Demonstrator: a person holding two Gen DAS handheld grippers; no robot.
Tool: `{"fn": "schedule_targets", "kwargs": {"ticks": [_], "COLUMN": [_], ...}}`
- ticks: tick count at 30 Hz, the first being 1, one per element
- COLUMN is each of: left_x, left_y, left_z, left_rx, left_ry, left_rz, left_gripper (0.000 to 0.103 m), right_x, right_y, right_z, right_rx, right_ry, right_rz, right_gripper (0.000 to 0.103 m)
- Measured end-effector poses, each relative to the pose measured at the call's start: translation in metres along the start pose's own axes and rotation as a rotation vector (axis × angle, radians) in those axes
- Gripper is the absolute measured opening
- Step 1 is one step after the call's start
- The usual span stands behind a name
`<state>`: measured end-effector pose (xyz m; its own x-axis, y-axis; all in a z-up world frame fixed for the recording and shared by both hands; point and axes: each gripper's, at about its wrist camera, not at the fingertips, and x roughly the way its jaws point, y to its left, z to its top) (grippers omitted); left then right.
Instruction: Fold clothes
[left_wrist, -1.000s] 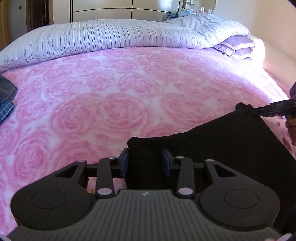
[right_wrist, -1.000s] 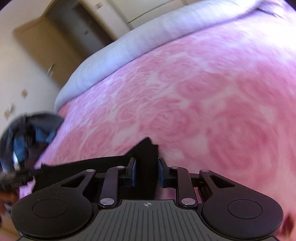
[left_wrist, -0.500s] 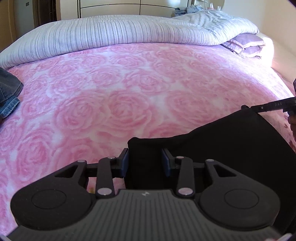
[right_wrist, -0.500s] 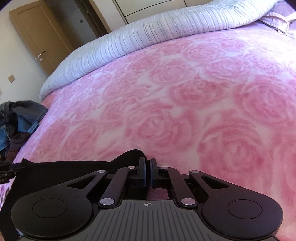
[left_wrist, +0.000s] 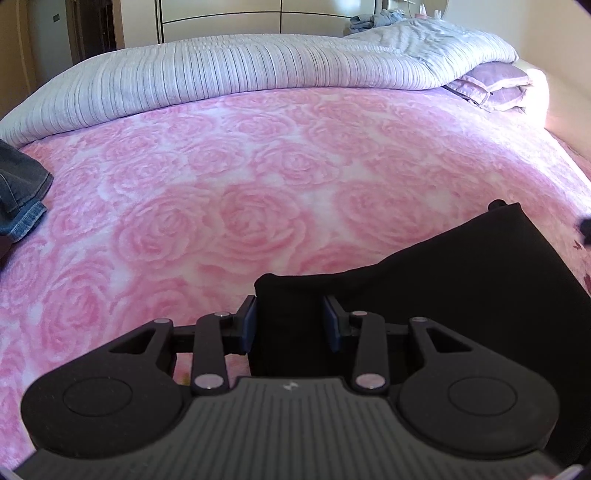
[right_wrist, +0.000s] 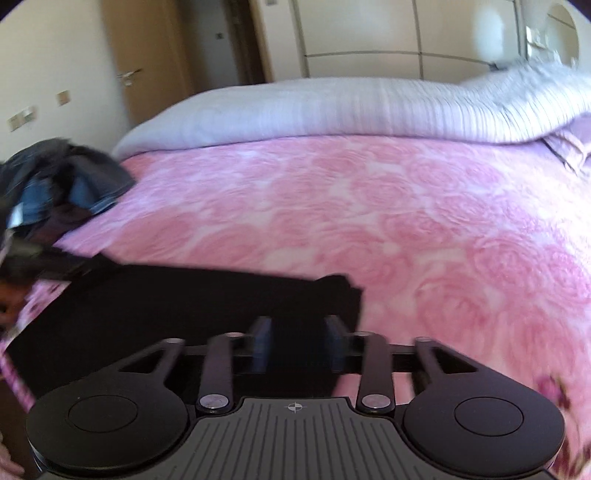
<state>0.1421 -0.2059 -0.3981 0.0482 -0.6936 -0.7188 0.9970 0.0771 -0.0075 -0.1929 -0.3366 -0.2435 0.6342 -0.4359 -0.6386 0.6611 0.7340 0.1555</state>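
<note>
Left hand-held gripper (left_wrist: 290, 323): jaws narrowed onto a bunched corner of the black garment (left_wrist: 461, 280); blue pads (left_wrist: 249, 325) press the cloth on both sides.
Right hand-held gripper (right_wrist: 297, 345): jaws opening; dark cloth lies between the pads, which no longer seem to press it, though the view is blurred.
Garment look: plain black, no visible pattern or seams, top edge stretched in a near-straight line, one small folded peak at its right corner.
Garment place: on the pink rose blanket (left_wrist: 258, 192), near edge of the bed, spread from one gripper to the other.
Garment to left gripper: rises out of the jaws and fans off rightward.
Garment to right gripper: spreads leftward from the jaws.
Other clothes: jeans (left_wrist: 20, 195) heaped at the bed's left side, apart from the garment.
Far side: striped duvet (left_wrist: 240, 77) rolled along the bed.
</note>
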Motion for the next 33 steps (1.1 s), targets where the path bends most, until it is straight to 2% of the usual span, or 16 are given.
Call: {"fn": "schedule_targets", "kwargs": {"ticks": [3, 5, 8, 10, 13, 15, 20, 21, 22, 23, 27, 30, 33], "left_x": [-0.005, -0.016, -0.044, -0.069, -0.102, -0.121, -0.134, -0.134, -0.130, -0.122, -0.106, -0.105, -0.111], "left_y": [0.001, 0.003, 0.008, 0.007, -0.009, -0.026, -0.093, -0.107, -0.117, -0.124, -0.128, -0.117, -0.099], "left_z": [0.000, -0.001, -0.008, -0.018, -0.039, -0.056, -0.101, -0.110, -0.117, -0.122, -0.126, -0.120, -0.120], "left_rx": [-0.003, 0.005, 0.017, 0.060, 0.174, 0.269, 0.551, 0.607, 0.646, 0.672, 0.659, 0.612, 0.587], "left_ry": [-0.010, -0.032, -0.085, -0.127, -0.167, -0.188, -0.181, -0.175, -0.165, -0.152, -0.154, -0.138, -0.130], "left_rz": [0.003, 0.012, 0.040, 0.054, 0.061, 0.048, 0.015, 0.011, 0.019, 0.034, 0.055, 0.045, 0.081], "left_gripper": [0.037, 0.038, 0.036, 0.039, 0.040, 0.041, 0.042, 0.043, 0.041, 0.040, 0.040, 0.041, 0.041], "right_x": [-0.026, -0.041, -0.060, -0.067, -0.069, -0.063, -0.046, -0.044, -0.041, -0.041, -0.037, -0.034, -0.037], "right_y": [0.024, 0.039, 0.063, 0.079, 0.101, 0.111, 0.119, 0.118, 0.117, 0.115, 0.102, 0.097, 0.100], "right_z": [-0.026, -0.044, -0.071, -0.087, -0.110, -0.121, -0.138, -0.140, -0.142, -0.145, -0.156, -0.162, -0.163], "right_rx": [-0.051, -0.106, -0.216, -0.315, -0.471, -0.529, -0.559, -0.577, -0.595, -0.609, -0.580, -0.526, -0.521], "right_ry": [0.000, -0.003, 0.003, 0.007, 0.013, 0.014, 0.036, 0.039, 0.041, 0.042, 0.065, 0.084, 0.088], "right_rz": [0.022, 0.006, -0.013, -0.021, -0.052, -0.072, -0.158, -0.188, -0.217, -0.233, -0.213, -0.195, -0.204], "right_gripper": [0.050, 0.051, 0.051, 0.051, 0.051, 0.051, 0.051, 0.048, 0.022, 0.010, 0.010, 0.010, 0.010]}}
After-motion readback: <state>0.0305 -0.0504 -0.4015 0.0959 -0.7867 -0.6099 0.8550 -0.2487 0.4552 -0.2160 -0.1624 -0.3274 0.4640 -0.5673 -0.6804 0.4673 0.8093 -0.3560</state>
